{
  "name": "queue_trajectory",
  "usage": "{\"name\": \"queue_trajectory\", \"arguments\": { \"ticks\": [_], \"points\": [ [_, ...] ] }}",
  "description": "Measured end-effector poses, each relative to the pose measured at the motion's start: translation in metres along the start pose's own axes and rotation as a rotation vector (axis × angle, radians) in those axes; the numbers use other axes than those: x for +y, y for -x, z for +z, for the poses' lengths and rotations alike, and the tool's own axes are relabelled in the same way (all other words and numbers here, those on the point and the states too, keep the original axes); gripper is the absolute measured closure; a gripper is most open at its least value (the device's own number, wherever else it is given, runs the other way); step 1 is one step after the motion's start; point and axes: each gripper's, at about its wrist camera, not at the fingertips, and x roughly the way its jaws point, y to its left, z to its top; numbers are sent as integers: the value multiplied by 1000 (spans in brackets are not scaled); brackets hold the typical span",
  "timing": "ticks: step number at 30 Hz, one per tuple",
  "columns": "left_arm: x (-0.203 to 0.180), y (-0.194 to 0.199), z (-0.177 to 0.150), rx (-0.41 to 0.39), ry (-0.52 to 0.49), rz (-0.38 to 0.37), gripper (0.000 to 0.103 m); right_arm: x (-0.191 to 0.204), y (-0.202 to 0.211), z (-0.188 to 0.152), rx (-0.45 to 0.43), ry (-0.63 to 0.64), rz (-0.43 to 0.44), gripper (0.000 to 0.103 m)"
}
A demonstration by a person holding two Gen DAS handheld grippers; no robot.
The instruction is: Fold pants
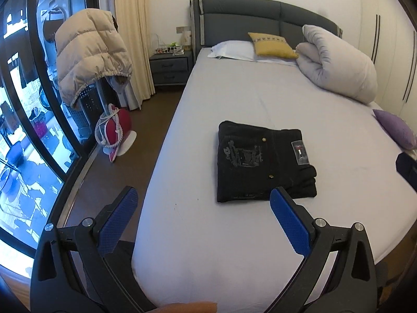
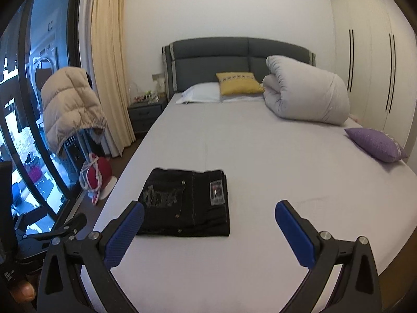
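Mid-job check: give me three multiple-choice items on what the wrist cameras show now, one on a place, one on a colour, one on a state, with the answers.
1. Where do the folded black denim pants lie?
A. on the dark floor
B. on the pale grey bed sheet
C. on the bedside drawers

2. What colour is the small cushion near the wardrobe-side edge of the bed?
A. purple
B. red
C. green

3. How do the left gripper and right gripper stand?
A. both shut on the pants
B. one shut, one open
C. both open, holding nothing

Answers:
1. B, the pants rest flat on the sheet, towards the foot of the bed.
2. A, it shows purple in both views.
3. C, in each view the blue pads stand wide apart with only bed between them.
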Motion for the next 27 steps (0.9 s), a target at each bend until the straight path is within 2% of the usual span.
{"name": "queue_trajectory", "arguments": {
  "ticks": [16, 27],
  "points": [
    [-5, -33, -10, 46, 0, -4, 0, 1, -26, -13, 107, 10, -14, 0],
    [-5, -45, -14, 59, 1, -6, 0, -2, -33, -19, 134, 3, -19, 0]
  ]
}}
